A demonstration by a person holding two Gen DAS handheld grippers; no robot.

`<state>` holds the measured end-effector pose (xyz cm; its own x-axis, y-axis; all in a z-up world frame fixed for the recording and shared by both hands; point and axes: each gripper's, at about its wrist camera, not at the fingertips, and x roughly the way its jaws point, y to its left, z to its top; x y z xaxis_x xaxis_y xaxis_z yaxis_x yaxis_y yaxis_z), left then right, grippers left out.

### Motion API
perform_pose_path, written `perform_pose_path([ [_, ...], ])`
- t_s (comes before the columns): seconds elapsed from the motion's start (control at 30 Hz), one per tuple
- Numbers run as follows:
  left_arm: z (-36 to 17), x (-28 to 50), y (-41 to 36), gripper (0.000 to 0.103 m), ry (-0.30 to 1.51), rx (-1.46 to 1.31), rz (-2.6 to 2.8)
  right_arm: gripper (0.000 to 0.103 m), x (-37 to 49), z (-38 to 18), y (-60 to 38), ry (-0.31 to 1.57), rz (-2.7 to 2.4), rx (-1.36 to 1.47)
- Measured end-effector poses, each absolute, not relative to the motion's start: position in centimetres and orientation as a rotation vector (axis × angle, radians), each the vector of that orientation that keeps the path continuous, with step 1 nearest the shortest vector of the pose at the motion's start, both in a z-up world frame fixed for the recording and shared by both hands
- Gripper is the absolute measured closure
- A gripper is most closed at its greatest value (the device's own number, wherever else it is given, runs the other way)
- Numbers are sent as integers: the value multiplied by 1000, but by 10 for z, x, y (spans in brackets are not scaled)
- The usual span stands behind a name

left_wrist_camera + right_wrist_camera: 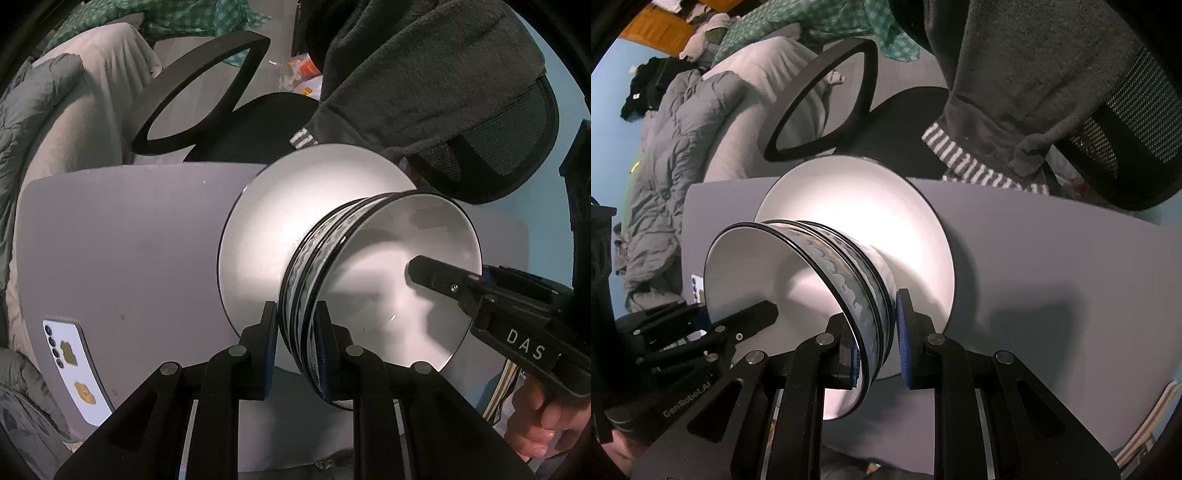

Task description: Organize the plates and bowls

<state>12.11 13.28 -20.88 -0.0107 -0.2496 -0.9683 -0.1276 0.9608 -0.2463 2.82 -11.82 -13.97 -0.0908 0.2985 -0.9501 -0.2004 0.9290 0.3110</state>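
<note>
Both tools are pinching the rim wall of the stacked bowls from opposite sides; left tool is clamping the near rim, right tool is straddling the far rim, outer pad maybe just off the wall. The stack is sitting over the white plate on the grey tabletop; can't tell whether it's resting or slightly lifted. Step looks like placing the bowls onto the plate. Next move likely calls for settling the stack centred, then letting go evenly so it isn't tipping. Left view is showing a phone at the tabletop edge; right view is showing the bedding and the bare tabletop right of the plate.
</note>
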Motion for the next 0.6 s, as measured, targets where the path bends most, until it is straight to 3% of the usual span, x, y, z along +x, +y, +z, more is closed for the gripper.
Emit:
perform_pose_path([
  [0.33, -213, 127, 140, 84, 1556, -338, -101, 82, 32, -139, -113, 1595, 410, 39],
  [0.4, -212, 126, 143, 75, 1538, -331, -84, 80, 31, -138, -112, 1588, 415, 40],
  [0.5, -205, 123, 150, 52, 1503, -316, -41, 71, 30, -133, -111, 1556, 402, 9],
  [0.6, -196, 119, 160, 49, 1471, -333, -20, 50, 30, -126, -111, 1522, 389, -10],
])
